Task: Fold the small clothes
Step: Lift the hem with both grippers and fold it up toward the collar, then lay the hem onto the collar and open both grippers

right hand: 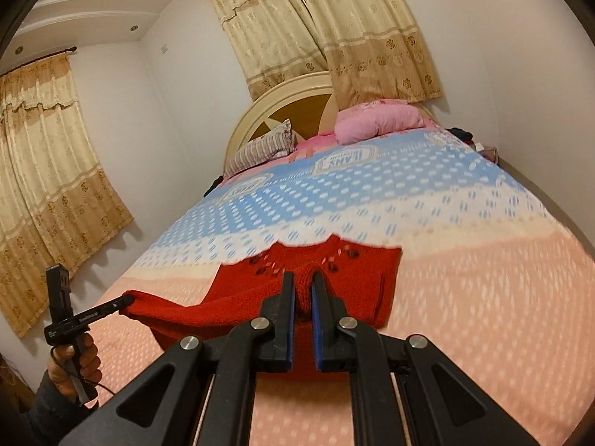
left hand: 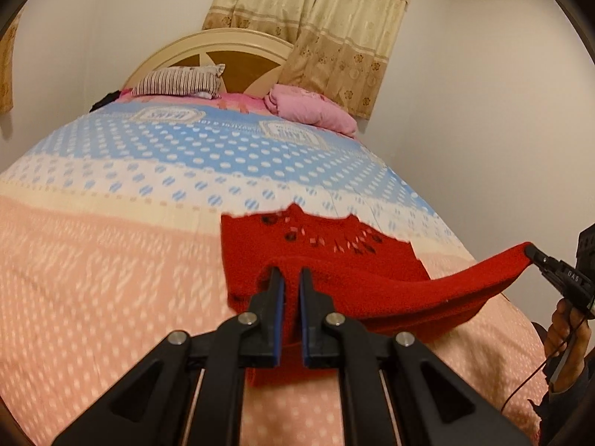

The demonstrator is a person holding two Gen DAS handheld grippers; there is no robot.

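Observation:
A small red knitted garment [left hand: 334, 256] with a row of eyelet holes lies partly on the bedspread, its near edge lifted off the bed. My left gripper [left hand: 290, 272] is shut on that lifted red edge at one end. My right gripper [right hand: 304, 277] is shut on the same edge at the other end of the red garment [right hand: 357, 275]. The edge hangs stretched between the two. From the left wrist, the right gripper [left hand: 530, 249] shows at the far right, pinching the cloth. From the right wrist, the left gripper [right hand: 128, 300] shows at the lower left.
The bed [left hand: 111, 260] has a pink, white and blue dotted cover. A striped pillow [left hand: 178, 81] and a pink folded quilt [left hand: 312, 109] lie by the headboard [left hand: 208, 46]. Curtains [right hand: 48, 171] hang on the walls. A person's hand [right hand: 76, 366] holds the left gripper's handle.

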